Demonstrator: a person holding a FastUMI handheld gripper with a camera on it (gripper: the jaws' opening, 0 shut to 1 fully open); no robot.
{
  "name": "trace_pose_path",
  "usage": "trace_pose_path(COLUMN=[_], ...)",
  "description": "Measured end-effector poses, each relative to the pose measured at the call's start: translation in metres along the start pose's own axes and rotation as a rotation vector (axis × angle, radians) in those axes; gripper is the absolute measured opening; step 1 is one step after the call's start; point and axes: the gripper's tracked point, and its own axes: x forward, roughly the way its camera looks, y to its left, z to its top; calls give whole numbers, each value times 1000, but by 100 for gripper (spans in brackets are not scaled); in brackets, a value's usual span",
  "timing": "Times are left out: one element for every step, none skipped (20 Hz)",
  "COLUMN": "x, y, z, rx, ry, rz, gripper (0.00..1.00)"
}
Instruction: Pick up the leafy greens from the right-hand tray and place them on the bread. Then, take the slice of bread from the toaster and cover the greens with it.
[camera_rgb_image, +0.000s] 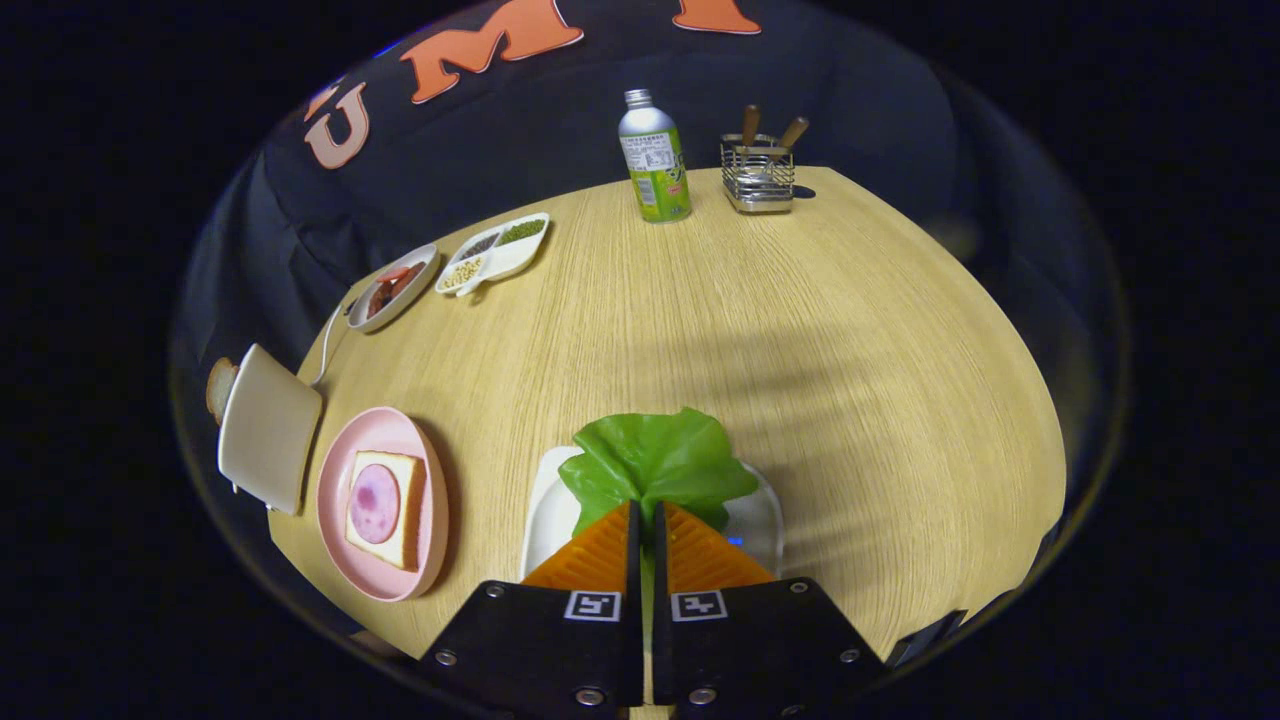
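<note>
Gripper view puts my gripper (646, 508) at the bottom centre of the frame, fingers nearly together with just a thin slit between them, pinched on the stem end of the leafy greens (655, 462). Both fingers press the leaf, so I count it as held. It fans out just ahead of the fingertips, over the white tray (760, 515) that sits under and to both sides of the fingers; whether the leaf is touching the tray or lifted off it I cannot tell from here. Lower left of the frame, just beside the tray, is a pink plate (382, 503) with a slice of bread (388, 495) lying flat on it, and a round slice of ham (375, 503) on top of the bread. Further left, touching or nearly touching the plate's edge, stands the toaster (268, 427), cream-coloured, with a second bread slice (219, 389) poking out at its far left side. A cord (330, 345) runs from the toaster up toward an oval dish (392, 287) in the upper left that holds reddish food. Right next to that dish is a white divided dish (497, 254) with beans or grains in separate compartments, dark, green and pale. Top centre, at the far edge of the wooden table (800, 340), a green and silver bottle (654, 158) stands upright. Near it to the right is a wire utensil holder (758, 176) with two wooden handles sticking up.
</note>
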Motion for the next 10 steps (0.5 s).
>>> trace_pose_path(x=[-4,-7,-11,-16,-20,-24,-28,-33,-37,-40], y=[3,6,10,12,14,18,22,28,34,40], z=[4,7,11,13,16,19,23,27,29,30], rx=[4,12,16,16,12,8,2,-3,-12,-26], ry=[-14,-27,-37,-48,-60,-72,-84,-97,-106,-116], rz=[11,24,37,45,51,60,69,82,93,104], gripper=[4,4,4,4,4,4,4,4,4,4])
